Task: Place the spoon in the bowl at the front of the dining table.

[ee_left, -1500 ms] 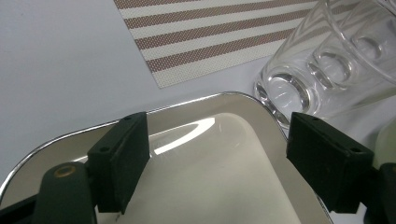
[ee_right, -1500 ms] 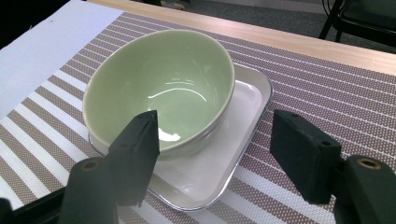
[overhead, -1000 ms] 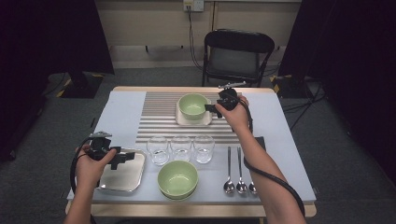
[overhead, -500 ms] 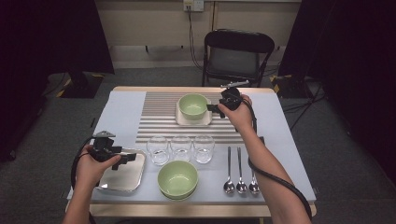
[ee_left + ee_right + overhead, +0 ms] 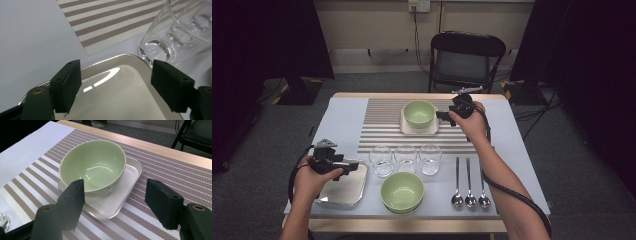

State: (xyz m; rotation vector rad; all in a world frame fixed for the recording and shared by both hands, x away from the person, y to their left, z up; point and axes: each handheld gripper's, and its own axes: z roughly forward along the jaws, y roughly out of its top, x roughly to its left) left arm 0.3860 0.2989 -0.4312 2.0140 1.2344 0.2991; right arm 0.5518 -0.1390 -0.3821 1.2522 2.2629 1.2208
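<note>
Green bowl on white plate, right gripper wide beside, left gripper wide over tray, glass near.

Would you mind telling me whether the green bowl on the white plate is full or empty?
Empty. The right gripper view shows the green bowl's bare glazed inside, upright on the white plate.

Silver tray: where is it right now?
In the high view, the silver tray lies at the table's near left corner, under the open left gripper, left of the three glasses.

Both grippers gape wide: left gripper near the body, right gripper extended far forward.
</note>
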